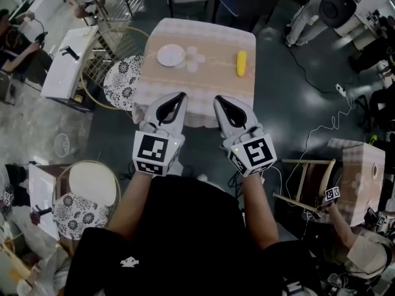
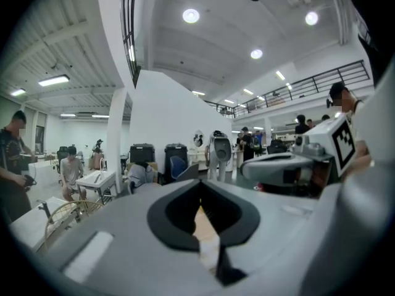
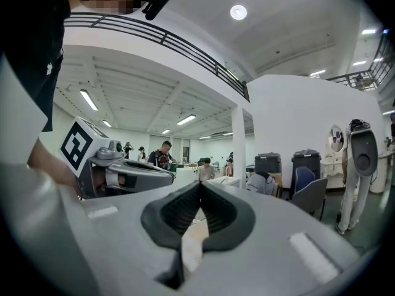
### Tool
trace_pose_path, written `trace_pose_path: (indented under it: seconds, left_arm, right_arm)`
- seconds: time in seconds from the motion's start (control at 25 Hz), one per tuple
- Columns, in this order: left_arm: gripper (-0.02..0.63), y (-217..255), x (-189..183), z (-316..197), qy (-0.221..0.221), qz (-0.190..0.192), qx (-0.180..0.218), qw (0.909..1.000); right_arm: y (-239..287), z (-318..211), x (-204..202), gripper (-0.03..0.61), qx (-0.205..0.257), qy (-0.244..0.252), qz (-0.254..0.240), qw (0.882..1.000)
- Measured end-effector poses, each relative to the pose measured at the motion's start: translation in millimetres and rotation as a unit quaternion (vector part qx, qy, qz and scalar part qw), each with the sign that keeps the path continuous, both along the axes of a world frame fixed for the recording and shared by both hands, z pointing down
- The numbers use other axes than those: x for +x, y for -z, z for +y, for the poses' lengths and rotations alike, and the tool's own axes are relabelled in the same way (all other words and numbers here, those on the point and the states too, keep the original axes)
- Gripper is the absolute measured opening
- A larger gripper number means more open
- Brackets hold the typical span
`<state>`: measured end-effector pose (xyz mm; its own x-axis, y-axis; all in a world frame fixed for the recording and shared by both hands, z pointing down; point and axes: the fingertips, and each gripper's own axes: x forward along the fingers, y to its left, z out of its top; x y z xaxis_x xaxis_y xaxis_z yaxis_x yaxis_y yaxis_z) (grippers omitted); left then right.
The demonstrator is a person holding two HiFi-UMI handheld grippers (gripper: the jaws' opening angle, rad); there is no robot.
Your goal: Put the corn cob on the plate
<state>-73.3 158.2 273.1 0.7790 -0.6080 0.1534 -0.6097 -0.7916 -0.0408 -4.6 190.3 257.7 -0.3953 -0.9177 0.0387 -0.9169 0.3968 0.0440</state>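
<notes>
the small cloth-covered table (image 1: pixel 210 82) stands ahead of you, just beyond the tips of both tools, and as far as the views show nothing on it has been handled. your left gripper (image 1: pixel 182 95) and right gripper (image 1: pixel 217 99) are held side by side in front of your body, near the table's closer edge and pointing toward it. each has its jaws pressed together with nothing between them, and each gripper's own view shows only closed pads with a sliver of cloth beyond. the white plate (image 1: pixel 170 55) sits on the left part of the tabletop, bare. the yellow corn cob (image 1: pixel 241 63) lies on the right part, well apart from the plate. so the task looks to be at its very start: the cob is not yet grasped. what is left is to reach it, probably with your right gripper since it lies on that side, spread the jaws, take it, carry it across and set it on the plate.
</notes>
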Motion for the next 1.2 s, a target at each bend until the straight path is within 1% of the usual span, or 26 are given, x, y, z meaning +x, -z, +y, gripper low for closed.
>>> trace_pose_path:
  seconds: [0.24,0.52,0.68,0.84,0.92,1.04,1.2]
  left_arm:
    - [0.005,2.6,3.7,-37.5,-0.019,-0.004,-0.002,0.9998]
    - [0.005,5.6,-2.6,-78.0,-0.033,0.003,-0.004,0.9994]
    - [0.005,-0.6,-8.5,-95.0,-0.050,-0.006,-0.009,0.9987]
    - [0.005,-5.4,-12.0,-107.5,-0.065,-0.032,0.015,0.9973]
    - [0.005,-8.5,-12.0,-112.4,-0.074,-0.027,0.005,0.9969]
    - [0.005,-13.1,-13.1,-122.0,-0.075,-0.016,-0.013,0.9969]
    - [0.005,-18.0,-3.0,-132.2,-0.080,-0.018,-0.019,0.9964]
  right_arm:
    - [-0.1,-36.1,5.7,0.000,-0.005,-0.024,0.001,1.000]
    - [-0.4,-72.4,5.3,0.000,-0.013,-0.048,0.001,0.999]
    - [-5.4,-90.4,2.5,0.000,-0.020,-0.067,0.001,0.998]
    - [-10.7,-103.5,0.6,0.000,-0.024,-0.086,0.004,0.996]
    - [-13.2,-107.3,1.3,0.000,-0.029,-0.094,0.007,0.995]
    - [-18.1,-112.3,4.3,0.000,-0.041,-0.102,0.012,0.994]
    - [-24.2,-118.5,23.1,0.000,-0.052,-0.119,0.010,0.991]
